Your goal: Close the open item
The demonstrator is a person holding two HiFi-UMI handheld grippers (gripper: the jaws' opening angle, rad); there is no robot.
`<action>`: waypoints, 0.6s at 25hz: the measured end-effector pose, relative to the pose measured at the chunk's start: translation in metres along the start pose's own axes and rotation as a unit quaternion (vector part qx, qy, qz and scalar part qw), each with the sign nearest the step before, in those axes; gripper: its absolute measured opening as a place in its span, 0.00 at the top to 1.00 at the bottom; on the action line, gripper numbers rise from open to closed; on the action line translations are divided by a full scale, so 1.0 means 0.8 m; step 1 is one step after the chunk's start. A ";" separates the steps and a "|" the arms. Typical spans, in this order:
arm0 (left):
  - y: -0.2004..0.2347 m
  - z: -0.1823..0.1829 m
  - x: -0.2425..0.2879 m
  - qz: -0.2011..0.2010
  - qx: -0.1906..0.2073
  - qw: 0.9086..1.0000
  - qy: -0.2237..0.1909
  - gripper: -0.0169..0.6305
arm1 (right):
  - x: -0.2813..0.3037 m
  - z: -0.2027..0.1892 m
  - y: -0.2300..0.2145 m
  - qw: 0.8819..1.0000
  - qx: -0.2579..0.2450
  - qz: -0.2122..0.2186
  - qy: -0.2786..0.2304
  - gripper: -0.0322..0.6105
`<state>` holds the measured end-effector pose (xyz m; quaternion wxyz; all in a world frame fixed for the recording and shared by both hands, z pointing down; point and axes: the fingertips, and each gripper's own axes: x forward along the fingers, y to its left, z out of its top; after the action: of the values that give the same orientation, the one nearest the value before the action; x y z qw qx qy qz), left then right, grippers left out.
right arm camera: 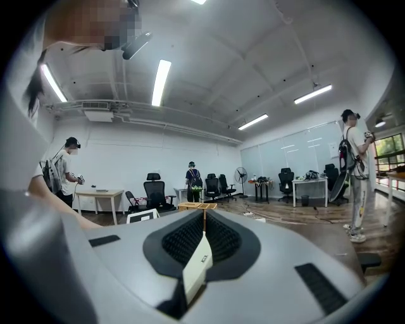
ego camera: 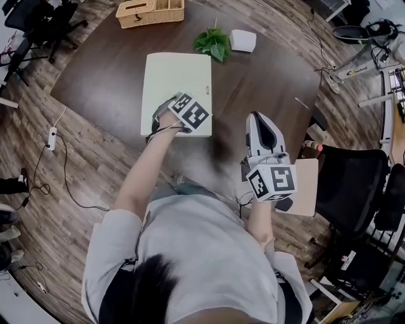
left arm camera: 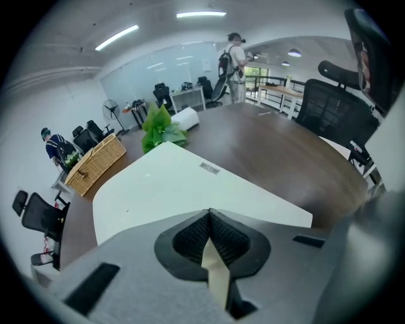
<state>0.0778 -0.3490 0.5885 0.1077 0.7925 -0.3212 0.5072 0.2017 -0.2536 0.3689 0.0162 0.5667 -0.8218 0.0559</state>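
You're holding the left gripper over the near right corner of the white laptop, jaws pressed together and gripping nothing. The laptop is lying flat on the dark table with its lid down. It's stretching away from that gripper toward the green plant and the wicker basket.

In the left gripper view the white lid is filling the ground just past the tips, its small sticker showing. The gripper's own body is covering the lid's near edge there, so I can't tell whether the tips are touching it. In the head view the marker cube is sitting right over those tips as well.

Your right gripper is hanging to the right of the laptop, well apart from it and near the table's edge. Its jaws are likewise closed and empty. It's pointing out across the room, so its view is taking in desks, chairs and people standing about.
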 end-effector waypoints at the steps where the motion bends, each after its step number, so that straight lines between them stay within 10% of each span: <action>1: -0.001 0.000 0.000 0.004 0.003 1.000 -0.002 0.96 | 0.001 0.000 -0.001 1.000 0.002 0.000 -0.001 0.93; 15: 0.025 -0.003 -0.077 0.008 -0.151 0.969 -0.194 0.96 | 0.029 -0.003 0.029 0.999 0.008 0.044 -0.001 0.93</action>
<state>0.0467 -0.3385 0.5324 0.1576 0.8476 -0.4152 0.2905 0.1719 -0.2665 0.3717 0.0082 0.5298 -0.8458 0.0627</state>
